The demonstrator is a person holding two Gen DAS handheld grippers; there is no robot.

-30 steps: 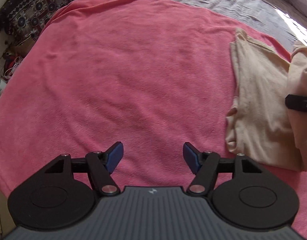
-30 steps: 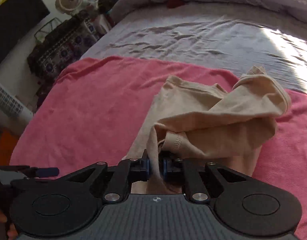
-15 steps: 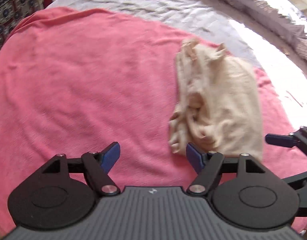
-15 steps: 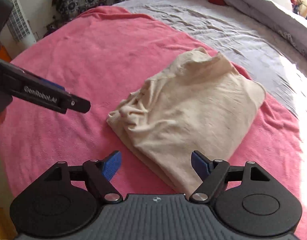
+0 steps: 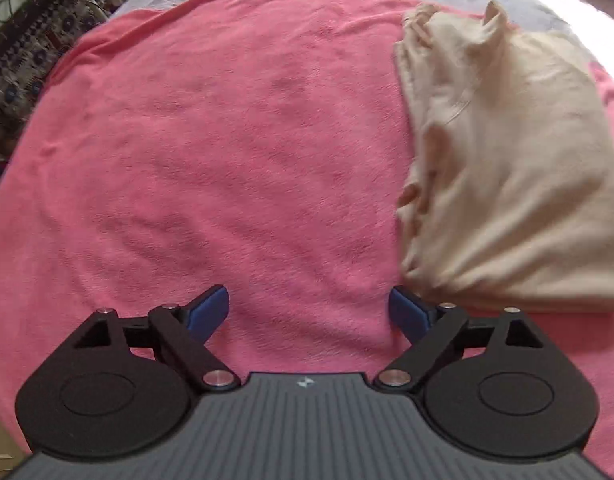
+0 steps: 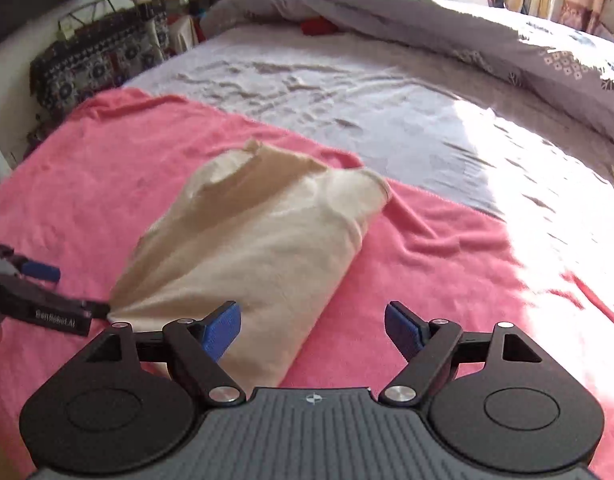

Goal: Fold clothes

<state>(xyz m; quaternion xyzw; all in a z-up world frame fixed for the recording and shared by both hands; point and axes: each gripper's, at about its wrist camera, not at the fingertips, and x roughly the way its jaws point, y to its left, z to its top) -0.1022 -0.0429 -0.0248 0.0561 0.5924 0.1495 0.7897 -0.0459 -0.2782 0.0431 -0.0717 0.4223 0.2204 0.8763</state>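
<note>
— Left wrist view, anything to read?
— Nothing. Left hand-held gripper point(image 5: 309, 312) released; folded beige garment point(image 5: 515, 184) at right on a pink blanket point(image 5: 211, 152).
— Right wrist view?
— "GenRobot.AI", blurry, lower left. Right hand-held gripper point(image 6: 311, 326) released over the garment's corner; grey bed sheet point(image 6: 347, 92) beyond.

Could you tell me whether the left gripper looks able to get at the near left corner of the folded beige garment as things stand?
Probably yes. The left gripper is open, its right finger beside the beige garment corner on the pink towel, with nothing between; the right gripper is open too.
</note>
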